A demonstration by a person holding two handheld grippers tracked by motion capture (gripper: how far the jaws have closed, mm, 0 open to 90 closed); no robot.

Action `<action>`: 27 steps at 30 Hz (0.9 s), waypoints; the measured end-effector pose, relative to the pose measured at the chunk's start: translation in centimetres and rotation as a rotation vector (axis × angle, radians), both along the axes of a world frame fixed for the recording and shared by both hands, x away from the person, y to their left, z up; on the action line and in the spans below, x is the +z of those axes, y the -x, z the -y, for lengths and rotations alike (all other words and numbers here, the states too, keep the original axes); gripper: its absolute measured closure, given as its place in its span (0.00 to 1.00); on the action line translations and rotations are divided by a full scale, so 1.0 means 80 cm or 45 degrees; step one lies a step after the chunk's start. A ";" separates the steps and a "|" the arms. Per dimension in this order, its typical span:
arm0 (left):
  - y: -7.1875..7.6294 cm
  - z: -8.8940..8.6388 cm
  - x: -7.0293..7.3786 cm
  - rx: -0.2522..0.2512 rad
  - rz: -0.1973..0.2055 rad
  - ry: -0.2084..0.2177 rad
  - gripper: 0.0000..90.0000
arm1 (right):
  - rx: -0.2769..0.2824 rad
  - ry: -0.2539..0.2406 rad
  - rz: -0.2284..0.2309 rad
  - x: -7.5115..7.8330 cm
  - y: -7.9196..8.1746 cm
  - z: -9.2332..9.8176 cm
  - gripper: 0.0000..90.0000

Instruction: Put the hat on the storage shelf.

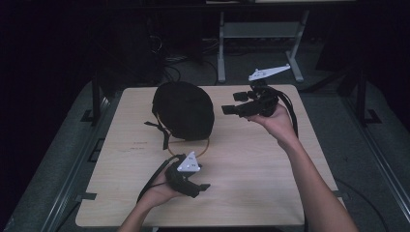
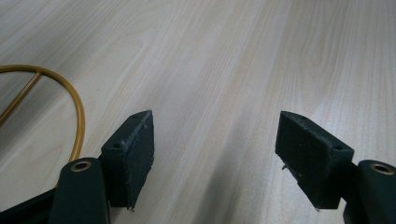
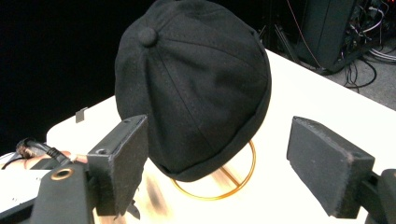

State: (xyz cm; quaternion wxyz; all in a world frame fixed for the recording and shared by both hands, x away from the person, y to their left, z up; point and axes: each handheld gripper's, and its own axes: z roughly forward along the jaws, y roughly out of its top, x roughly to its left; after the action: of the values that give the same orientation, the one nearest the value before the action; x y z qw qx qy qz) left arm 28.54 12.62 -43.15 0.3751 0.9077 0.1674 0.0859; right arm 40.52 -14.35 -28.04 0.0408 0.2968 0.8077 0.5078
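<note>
**Black cap on gold stand, mid-desk**

Cap [image 1: 184, 110]: black, panelled, with a button on top; it is sitting domed over a gold wire stand [image 3: 243, 179] whose round base is resting flat on the desk [image 1: 251, 169]. In the high view its crown is tilting up and toward the far left, and a strap is hanging from its near left edge. Its long axis is running roughly near to far across the desk; which end is the front cannot be told.

Right gripper [image 1: 237, 104]: hovering just right of the cap and pointing left at it, fingers [image 3: 123, 163] spread wide, nothing between them.

Left gripper [image 1: 202, 186]: lying low on the near desk just in front of the stand base, fingers [image 2: 135, 151] wide apart and holding nothing.
</note>
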 end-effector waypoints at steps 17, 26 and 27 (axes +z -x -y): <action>-0.001 0.000 -0.002 -0.001 0.000 -0.018 0.31 | -0.028 0.014 -0.016 -0.019 0.015 0.030 0.21; -0.001 -0.001 -0.002 0.003 -0.001 -0.015 0.31 | -0.030 0.011 -0.029 -0.031 0.024 0.045 0.21; -0.001 -0.001 -0.002 0.004 -0.001 -0.014 0.31 | -0.034 0.006 -0.031 -0.032 0.026 0.047 0.21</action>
State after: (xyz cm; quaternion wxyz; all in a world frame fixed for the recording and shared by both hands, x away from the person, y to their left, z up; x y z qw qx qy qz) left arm 28.61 12.67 -43.33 0.3699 0.9095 0.1686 0.0872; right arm 38.47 -18.09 -30.62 0.0385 0.3135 0.8054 0.5017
